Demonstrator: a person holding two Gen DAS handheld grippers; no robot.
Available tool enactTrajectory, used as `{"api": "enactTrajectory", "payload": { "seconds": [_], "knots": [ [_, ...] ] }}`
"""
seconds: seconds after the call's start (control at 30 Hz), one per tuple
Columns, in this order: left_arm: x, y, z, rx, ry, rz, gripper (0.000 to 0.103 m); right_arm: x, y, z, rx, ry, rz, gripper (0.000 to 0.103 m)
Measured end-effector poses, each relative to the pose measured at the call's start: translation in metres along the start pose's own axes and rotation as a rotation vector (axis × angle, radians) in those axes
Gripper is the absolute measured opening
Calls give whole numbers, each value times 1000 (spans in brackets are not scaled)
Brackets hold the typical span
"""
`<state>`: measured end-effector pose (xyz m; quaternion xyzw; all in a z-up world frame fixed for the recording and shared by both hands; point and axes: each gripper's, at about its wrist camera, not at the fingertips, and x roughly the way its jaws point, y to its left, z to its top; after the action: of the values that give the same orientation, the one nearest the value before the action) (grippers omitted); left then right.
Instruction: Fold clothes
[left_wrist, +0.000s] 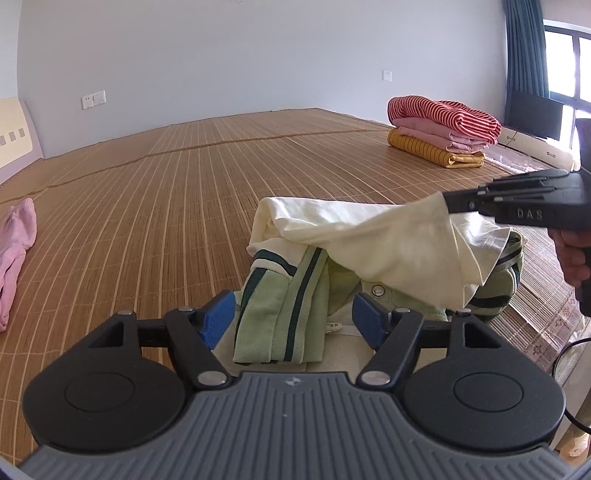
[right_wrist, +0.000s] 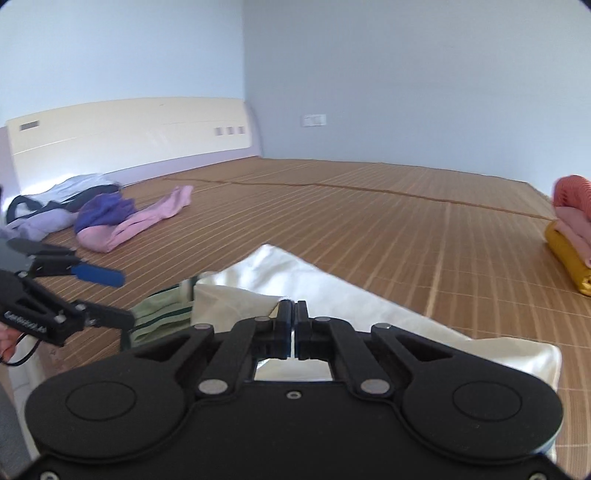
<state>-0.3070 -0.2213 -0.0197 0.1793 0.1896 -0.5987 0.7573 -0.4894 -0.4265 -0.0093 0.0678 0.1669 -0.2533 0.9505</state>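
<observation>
A cream and light-green garment (left_wrist: 332, 243) with dark green stripes lies on the bamboo mat near the bed's edge. My left gripper (left_wrist: 293, 317) stands open just above its green striped sleeve (left_wrist: 280, 317), blue pads apart, nothing between them. My right gripper (left_wrist: 448, 203) comes in from the right, shut on a cream fold of the garment and holding it lifted over the green part. In the right wrist view, the right gripper (right_wrist: 294, 317) is pinched on the cream cloth (right_wrist: 332, 295), and the open left gripper (right_wrist: 110, 295) shows at left.
A stack of folded clothes (left_wrist: 441, 129) sits far right on the bamboo mat (left_wrist: 166, 192). A pink garment (left_wrist: 14, 247) lies at the left. A loose pile of purple, pink and white clothes (right_wrist: 96, 214) lies by the headboard (right_wrist: 129, 133). A person's hand (left_wrist: 574, 254) holds the right gripper.
</observation>
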Motion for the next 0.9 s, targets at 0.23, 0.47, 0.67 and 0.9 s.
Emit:
{"api": "enactTrajectory", "payload": {
  "seconds": [0.23, 0.47, 0.67, 0.9],
  "knots": [
    [9, -18, 2, 29, 18, -93, 75, -27, -90, -5, 163, -59, -313, 2],
    [26, -54, 0, 32, 78, -325, 75, -32, -160, -19, 271, -34, -494, 2],
    [41, -78, -7, 113, 136, -320, 75, -55, -141, -9, 203, -64, -487, 43],
    [59, -69, -11, 110, 184, -231, 76, -56, -102, -14, 181, 11, 38, 50]
  ]
}}
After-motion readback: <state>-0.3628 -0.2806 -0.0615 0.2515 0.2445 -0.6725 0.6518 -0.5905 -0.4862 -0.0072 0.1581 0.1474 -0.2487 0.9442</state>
